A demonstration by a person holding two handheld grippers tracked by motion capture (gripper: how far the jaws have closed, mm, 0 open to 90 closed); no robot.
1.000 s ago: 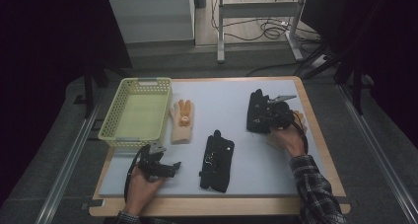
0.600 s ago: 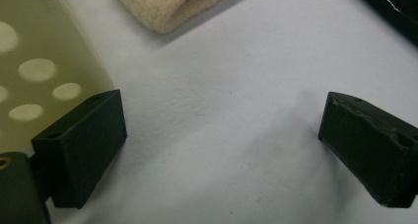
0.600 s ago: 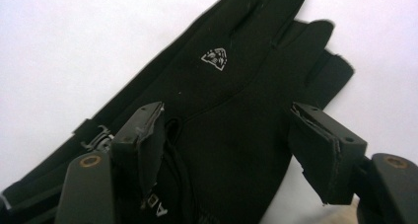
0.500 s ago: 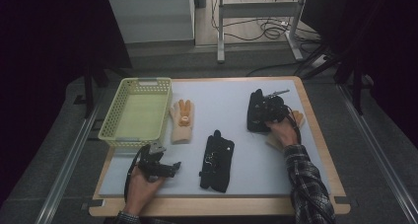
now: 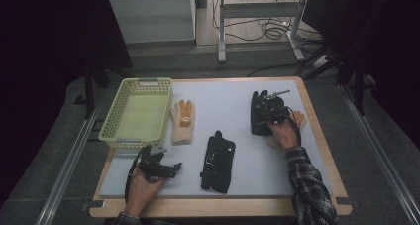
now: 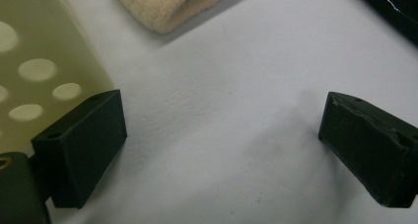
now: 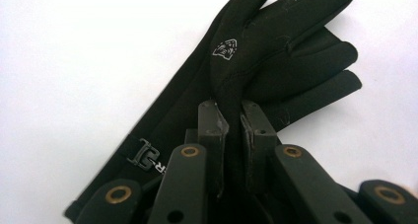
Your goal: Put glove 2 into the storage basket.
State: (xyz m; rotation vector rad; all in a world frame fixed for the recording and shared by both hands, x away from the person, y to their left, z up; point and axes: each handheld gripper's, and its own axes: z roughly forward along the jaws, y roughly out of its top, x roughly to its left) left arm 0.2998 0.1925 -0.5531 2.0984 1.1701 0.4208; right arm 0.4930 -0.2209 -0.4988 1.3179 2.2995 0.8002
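Right jaws pinching one of two black gloves point(image 7: 256, 61); left jaws wide, empty; two tan gloves point(image 5: 182, 121).

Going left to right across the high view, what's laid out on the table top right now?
yellow basket → left gripper, jaws open on the mat → tan glove → black glove lying flat → second black glove, pinched by the right gripper whose jaws have just closed on it.

A lab: dark curtains point(image 5: 44, 46), floor cables point(image 5: 267, 29), railed work table point(image 5: 317, 136).
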